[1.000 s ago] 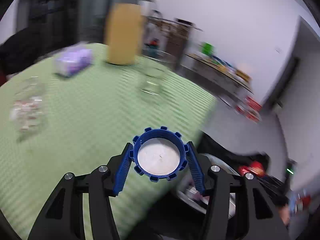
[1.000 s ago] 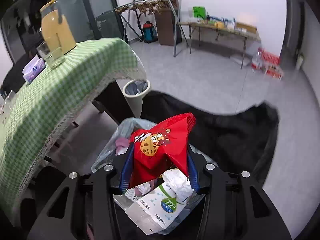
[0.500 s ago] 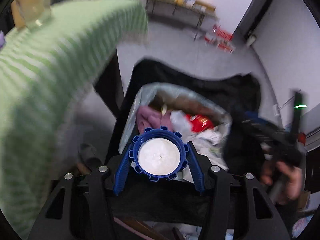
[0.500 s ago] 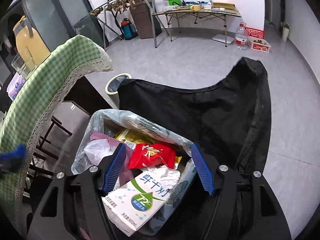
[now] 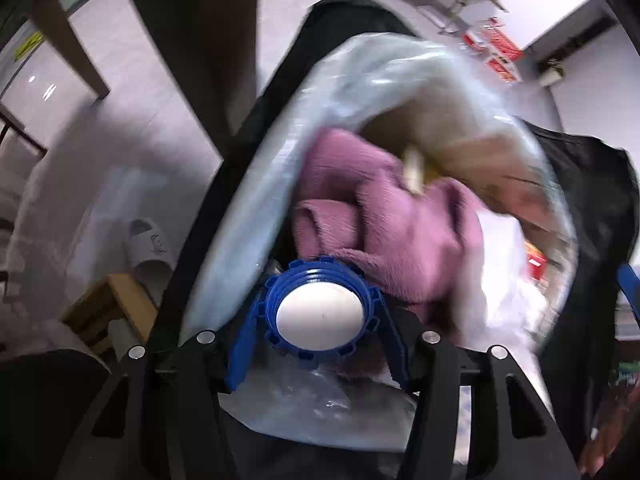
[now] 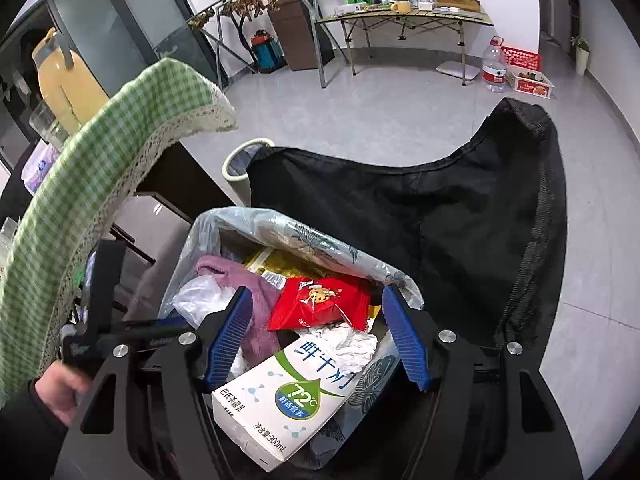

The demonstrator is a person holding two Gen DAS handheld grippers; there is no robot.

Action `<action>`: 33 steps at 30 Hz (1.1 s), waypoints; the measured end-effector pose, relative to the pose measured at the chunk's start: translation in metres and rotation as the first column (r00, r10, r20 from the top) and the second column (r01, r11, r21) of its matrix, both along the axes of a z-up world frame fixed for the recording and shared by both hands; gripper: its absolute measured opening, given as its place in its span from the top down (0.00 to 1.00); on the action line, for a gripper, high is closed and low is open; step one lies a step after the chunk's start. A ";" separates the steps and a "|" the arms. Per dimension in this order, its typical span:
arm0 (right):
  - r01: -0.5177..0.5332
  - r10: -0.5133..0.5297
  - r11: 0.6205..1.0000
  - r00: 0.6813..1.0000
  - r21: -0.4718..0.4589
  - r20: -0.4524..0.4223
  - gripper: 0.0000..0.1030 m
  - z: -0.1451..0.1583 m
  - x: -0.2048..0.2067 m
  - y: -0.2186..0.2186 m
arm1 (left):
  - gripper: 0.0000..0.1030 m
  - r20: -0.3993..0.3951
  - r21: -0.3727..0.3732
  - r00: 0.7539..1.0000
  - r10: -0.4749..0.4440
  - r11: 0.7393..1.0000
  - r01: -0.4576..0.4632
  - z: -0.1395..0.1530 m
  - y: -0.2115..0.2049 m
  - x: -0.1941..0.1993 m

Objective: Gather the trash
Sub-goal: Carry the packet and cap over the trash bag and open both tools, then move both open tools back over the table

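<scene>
My left gripper [image 5: 318, 314] is shut on a blue ribbed bottle cap [image 5: 320, 320] with a white inside. It hangs just over the near rim of the clear trash bag [image 5: 256, 208], close to a pink cloth [image 5: 392, 224]. My right gripper [image 6: 316, 320] stands open above the same trash bag [image 6: 280, 220] with nothing between its pads. Below it in the bag lie a red snack packet [image 6: 320, 306], a white milk carton [image 6: 280, 396], crumpled paper and the pink cloth [image 6: 252, 284]. A hand [image 6: 56, 392] with the left gripper shows at the lower left of the right wrist view.
A table with a green checked cloth [image 6: 100, 152] overhangs the bag on the left, bearing a yellow jug [image 6: 64, 76]. A black fabric seat [image 6: 440, 220] surrounds the bag. A small bin [image 6: 240, 160] stands behind it. A slipper [image 5: 146, 248] lies on the grey floor.
My left gripper dropped from above the table to the bag's mouth, still holding the cap. My right gripper opened and the red packet fell into the bag.
</scene>
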State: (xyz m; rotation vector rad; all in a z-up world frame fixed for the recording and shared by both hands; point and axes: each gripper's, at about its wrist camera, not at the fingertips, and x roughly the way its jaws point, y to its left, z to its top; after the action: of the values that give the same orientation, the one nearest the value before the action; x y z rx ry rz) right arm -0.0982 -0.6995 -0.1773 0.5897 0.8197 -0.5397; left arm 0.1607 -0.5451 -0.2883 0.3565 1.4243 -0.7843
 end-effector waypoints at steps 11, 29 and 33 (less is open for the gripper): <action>-0.003 0.003 0.999 1.000 -0.035 -0.010 0.37 0.012 0.000 0.006 | 0.20 -0.029 -0.066 1.000 -0.006 0.998 0.004 0.028 0.004 -0.006; -0.008 0.017 0.976 0.999 -0.218 0.041 0.37 0.098 0.021 0.035 | 0.17 0.131 -0.317 0.991 0.012 0.948 0.031 0.178 0.053 -0.016; -0.020 0.039 0.961 0.997 -0.274 0.064 0.37 0.125 0.037 0.052 | 0.15 0.205 -0.393 0.977 0.053 0.919 0.033 0.225 0.093 -0.013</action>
State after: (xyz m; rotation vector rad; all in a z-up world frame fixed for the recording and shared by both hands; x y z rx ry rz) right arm -0.0617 -0.6478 -0.0519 0.3387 0.6730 -0.5901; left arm 0.1481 -0.4520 -0.0631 0.1144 1.0364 -0.9729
